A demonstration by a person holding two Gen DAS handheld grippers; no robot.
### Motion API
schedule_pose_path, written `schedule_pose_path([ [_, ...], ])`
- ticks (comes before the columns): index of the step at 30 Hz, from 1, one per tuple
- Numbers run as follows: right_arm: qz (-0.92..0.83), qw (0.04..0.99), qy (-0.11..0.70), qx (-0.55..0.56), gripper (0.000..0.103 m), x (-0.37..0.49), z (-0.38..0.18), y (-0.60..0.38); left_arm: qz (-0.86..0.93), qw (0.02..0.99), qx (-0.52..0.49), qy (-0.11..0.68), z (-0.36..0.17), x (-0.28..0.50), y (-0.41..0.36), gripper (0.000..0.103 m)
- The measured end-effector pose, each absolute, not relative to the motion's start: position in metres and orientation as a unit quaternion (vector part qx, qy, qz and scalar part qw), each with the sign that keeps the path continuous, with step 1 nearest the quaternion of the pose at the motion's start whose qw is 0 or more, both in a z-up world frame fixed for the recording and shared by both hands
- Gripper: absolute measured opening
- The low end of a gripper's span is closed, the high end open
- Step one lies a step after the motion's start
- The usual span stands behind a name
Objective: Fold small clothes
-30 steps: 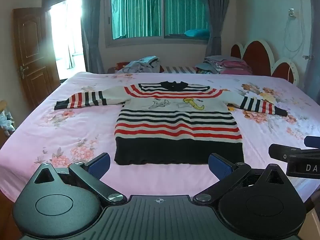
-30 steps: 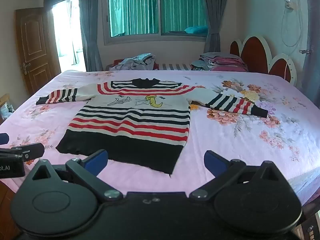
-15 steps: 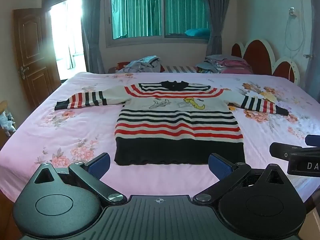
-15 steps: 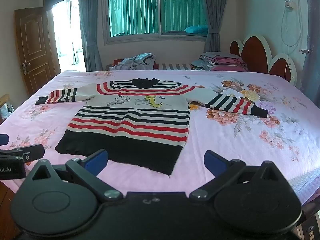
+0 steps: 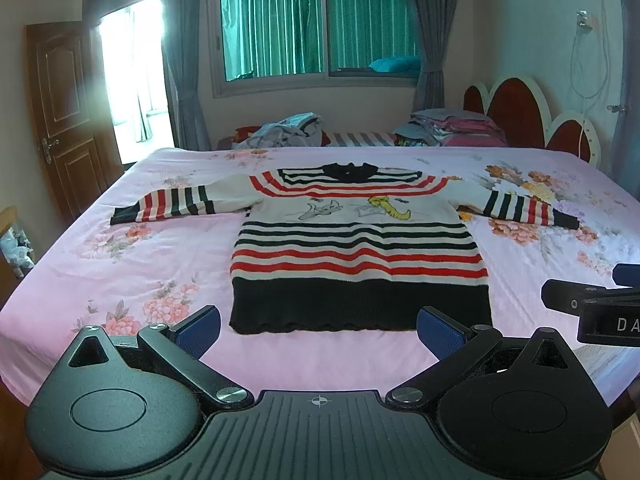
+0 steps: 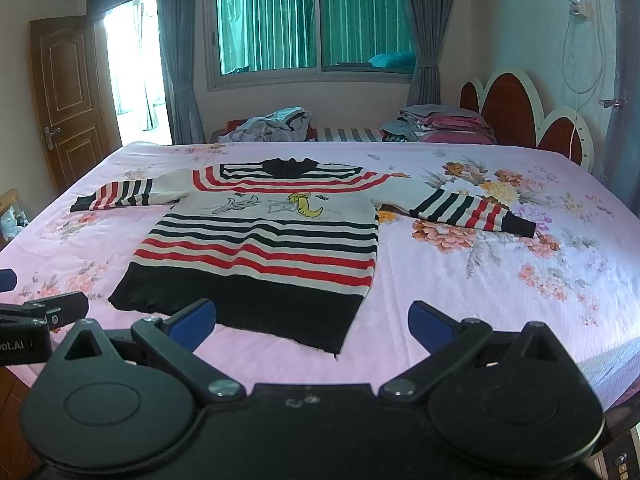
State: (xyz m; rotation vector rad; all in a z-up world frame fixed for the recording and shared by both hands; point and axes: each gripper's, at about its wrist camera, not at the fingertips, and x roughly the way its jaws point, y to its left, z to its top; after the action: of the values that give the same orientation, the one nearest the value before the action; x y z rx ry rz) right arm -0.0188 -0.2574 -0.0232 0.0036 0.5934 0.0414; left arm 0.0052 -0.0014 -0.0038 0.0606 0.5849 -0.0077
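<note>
Lying flat on the bed (image 5: 120,264), sleeves spread, the sweater (image 5: 360,248) has its black hem nearest both grippers. Left gripper (image 5: 318,330) and right gripper (image 6: 312,324) hover just short of that hem, fingers wide apart and holding nothing

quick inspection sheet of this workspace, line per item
surface: bed with a pink floral sheet, smooth.
job's things: striped sweater lies flat, front up, both sleeves spread out, black hem nearest the cameras; unfolded.
clutter: loose clothes pile and a folded stack beyond the far edge of the bed.
grippers: left tongs open, empty, short of the hem; right tongs open, empty, over the hem's right corner.
cables: white cord hanging from a wall socket.
surroundings: window with green curtains, door open, headboard on the right.
</note>
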Motion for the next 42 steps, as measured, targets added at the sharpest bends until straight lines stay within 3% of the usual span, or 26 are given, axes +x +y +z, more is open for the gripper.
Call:
schedule_pose_path([
  [42, 0.022, 0.956, 0.292, 0.002, 0.102, -0.018, -0.021, -0.2585, -0.001, 0.957, 0.031, 0.288, -0.0015, 0.0035, -0.0013, 0.103],
])
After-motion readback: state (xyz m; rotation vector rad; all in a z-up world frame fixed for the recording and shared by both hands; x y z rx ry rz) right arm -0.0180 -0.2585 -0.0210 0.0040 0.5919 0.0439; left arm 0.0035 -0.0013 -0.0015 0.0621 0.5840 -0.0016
